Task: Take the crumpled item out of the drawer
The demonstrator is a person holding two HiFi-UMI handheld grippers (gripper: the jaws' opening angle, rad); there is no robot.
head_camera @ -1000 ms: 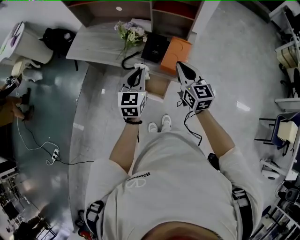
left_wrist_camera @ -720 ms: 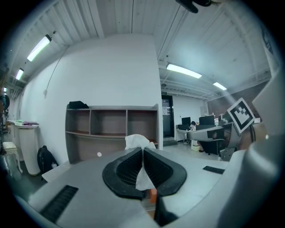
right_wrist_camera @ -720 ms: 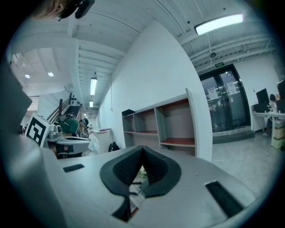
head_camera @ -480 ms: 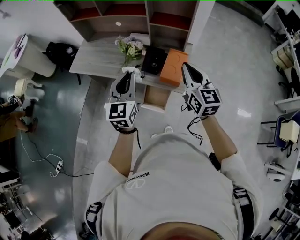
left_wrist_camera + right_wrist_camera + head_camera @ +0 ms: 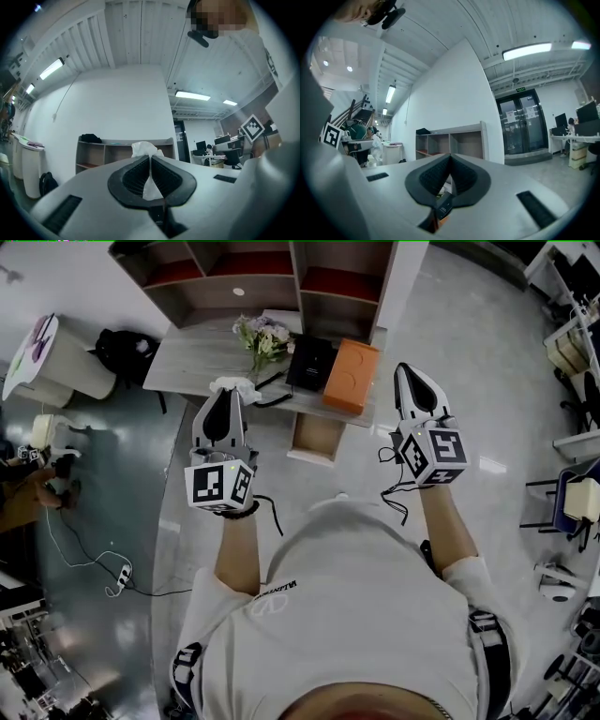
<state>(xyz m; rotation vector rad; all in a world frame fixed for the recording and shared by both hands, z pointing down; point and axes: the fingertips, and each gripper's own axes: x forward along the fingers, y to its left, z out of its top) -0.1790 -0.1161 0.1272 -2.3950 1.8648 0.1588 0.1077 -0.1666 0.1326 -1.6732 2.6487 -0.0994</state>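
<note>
Since a second ago, we are raising the left gripper (image 5: 223, 392) and right gripper (image 5: 406, 373) away from the open drawer (image 5: 314, 435). We are keeping the left jaws clamped on the crumpled tissue (image 5: 239, 385), outside the drawer; the right jaws are closed together, gripping nothing. We are finding the shirt lettering (image 5: 275, 593) too small to read

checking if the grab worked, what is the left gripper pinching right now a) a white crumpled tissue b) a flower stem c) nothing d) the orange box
a: the left gripper view shows the left gripper shut on a white crumpled tissue that sticks out past its tips.
</note>
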